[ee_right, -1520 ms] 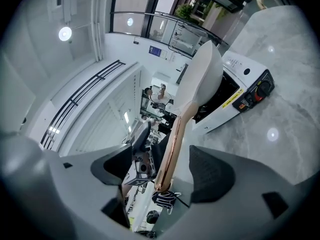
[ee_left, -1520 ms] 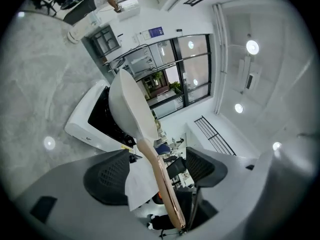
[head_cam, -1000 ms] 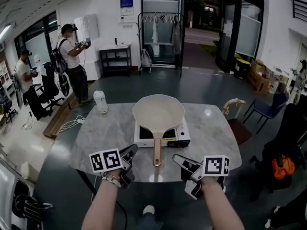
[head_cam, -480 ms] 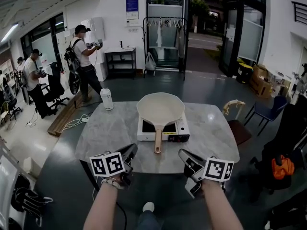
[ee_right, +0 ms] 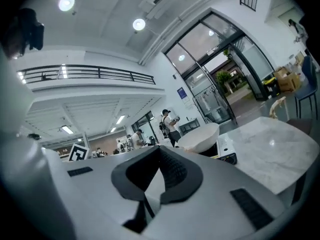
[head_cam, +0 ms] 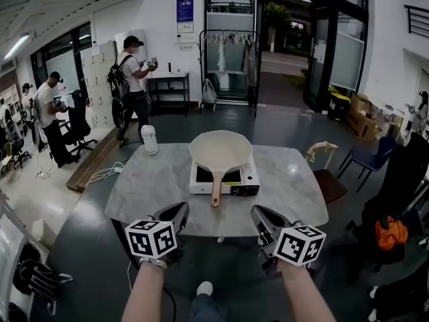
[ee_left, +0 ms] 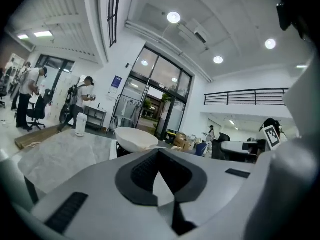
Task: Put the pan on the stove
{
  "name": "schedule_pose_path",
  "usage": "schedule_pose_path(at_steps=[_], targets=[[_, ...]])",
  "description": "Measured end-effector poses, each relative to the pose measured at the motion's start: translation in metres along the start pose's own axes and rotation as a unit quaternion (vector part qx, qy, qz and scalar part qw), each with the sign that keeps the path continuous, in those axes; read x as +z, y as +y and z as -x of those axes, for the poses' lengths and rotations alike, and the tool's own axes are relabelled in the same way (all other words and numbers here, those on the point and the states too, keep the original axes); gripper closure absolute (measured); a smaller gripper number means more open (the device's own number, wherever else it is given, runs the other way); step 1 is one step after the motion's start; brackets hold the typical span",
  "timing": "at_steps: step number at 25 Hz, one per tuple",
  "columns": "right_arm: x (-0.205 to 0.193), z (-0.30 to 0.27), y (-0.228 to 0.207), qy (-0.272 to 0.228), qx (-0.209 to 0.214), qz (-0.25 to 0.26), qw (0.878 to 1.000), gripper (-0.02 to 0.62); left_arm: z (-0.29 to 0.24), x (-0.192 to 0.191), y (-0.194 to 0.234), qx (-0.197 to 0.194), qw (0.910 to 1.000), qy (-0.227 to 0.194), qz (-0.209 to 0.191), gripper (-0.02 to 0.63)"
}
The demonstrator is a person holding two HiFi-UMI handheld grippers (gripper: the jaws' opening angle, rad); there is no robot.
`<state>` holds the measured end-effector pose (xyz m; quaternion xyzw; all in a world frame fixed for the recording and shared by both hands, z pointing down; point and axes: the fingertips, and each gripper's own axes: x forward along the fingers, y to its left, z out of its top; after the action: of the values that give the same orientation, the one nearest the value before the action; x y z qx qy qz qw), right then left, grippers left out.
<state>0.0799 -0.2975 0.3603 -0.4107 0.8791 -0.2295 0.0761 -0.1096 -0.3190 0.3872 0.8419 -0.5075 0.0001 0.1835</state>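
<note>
A cream pan [head_cam: 221, 151] with a wooden handle [head_cam: 216, 190] rests on a white portable stove [head_cam: 224, 178] in the middle of the marble table [head_cam: 147, 186]. The handle points toward me. Both grippers hang off the table's near edge, well short of the handle. My left gripper [head_cam: 175, 215] is shut with nothing in it, and so is my right gripper [head_cam: 260, 217]. In the left gripper view the pan [ee_left: 134, 139] shows beyond the closed left gripper [ee_left: 160, 159]. In the right gripper view the pan [ee_right: 200, 136] and stove [ee_right: 227, 151] lie past the closed right gripper [ee_right: 159, 156].
A white canister [head_cam: 149, 139] stands at the table's far left corner. A wooden chair [head_cam: 327, 170] is at the table's right side. Two people [head_cam: 134, 72] [head_cam: 50, 109] stand at the back left. A clothes rack [head_cam: 231, 59] is behind the table.
Both grippers have pulled back from the table toward me and their jaws have closed. The pan has stayed on the stove. A person in the background walked right.
</note>
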Motion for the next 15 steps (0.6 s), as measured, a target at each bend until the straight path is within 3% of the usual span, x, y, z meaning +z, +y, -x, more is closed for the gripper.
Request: schedule_pose_path(at_steps=[8, 15], targets=[[0.020, 0.024, -0.005, -0.043, -0.049, 0.139, 0.988, 0.571, 0.027, 0.043, -0.014, 0.034, 0.9910, -0.096, -0.087, 0.595], [0.024, 0.030, -0.006, -0.044, -0.064, 0.213, 0.974, 0.571, 0.040, 0.059, -0.020, 0.046, 0.9818, -0.135, -0.125, 0.595]])
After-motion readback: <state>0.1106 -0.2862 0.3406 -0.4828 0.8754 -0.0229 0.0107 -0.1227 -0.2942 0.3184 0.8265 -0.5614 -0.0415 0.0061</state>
